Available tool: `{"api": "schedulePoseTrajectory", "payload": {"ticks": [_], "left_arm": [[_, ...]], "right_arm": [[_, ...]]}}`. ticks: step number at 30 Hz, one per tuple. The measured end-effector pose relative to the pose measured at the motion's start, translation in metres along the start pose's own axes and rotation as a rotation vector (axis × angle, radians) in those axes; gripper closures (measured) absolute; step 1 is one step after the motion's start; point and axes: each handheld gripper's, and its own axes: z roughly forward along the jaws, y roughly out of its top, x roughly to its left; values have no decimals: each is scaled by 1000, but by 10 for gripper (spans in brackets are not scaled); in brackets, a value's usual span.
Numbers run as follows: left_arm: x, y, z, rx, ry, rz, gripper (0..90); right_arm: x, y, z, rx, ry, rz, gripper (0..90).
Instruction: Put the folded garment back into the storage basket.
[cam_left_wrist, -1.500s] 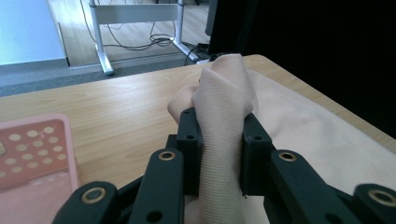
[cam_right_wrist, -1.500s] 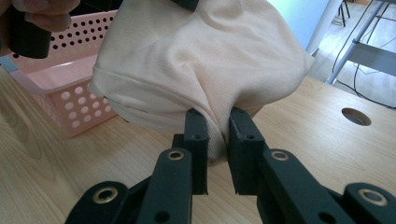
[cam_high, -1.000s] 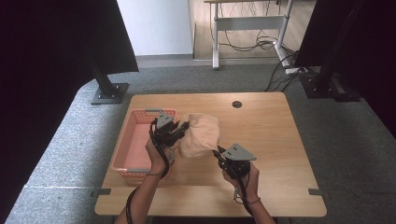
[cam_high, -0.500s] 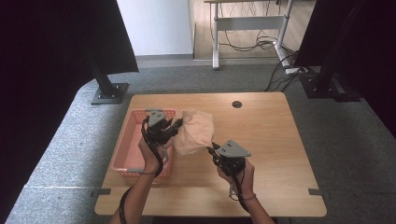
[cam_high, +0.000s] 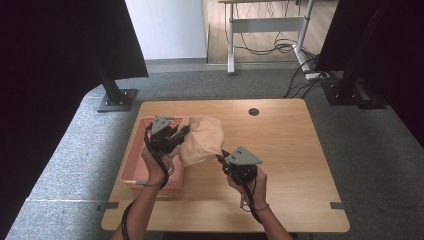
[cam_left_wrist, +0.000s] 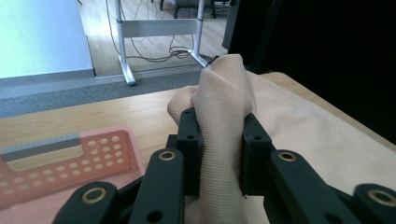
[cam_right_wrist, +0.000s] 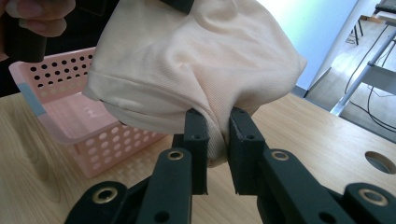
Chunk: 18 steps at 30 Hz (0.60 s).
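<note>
While both grippers pinch it, the peach cloth hangs off the table, basket at its 9 o'clock; left gripper clamps a bunched fold; right gripper nips the lower hem; soft, light, drapes easily; edges give best hold.

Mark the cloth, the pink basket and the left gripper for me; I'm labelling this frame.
cloth (cam_high: 202, 140), high view, middle of the bunched fabric.
pink basket (cam_high: 131, 165), high view, left wall.
left gripper (cam_left_wrist: 219, 135), left gripper view, between its fingertips.
</note>
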Motion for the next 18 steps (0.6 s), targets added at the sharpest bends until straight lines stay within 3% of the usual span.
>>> {"api": "schedulePoseTrajectory", "payload": {"ticks": [18], "left_arm": [[33,-2,-18,6,65,-18,740]], "right_arm": [[20,17,29,11,53,-29,789]]}}
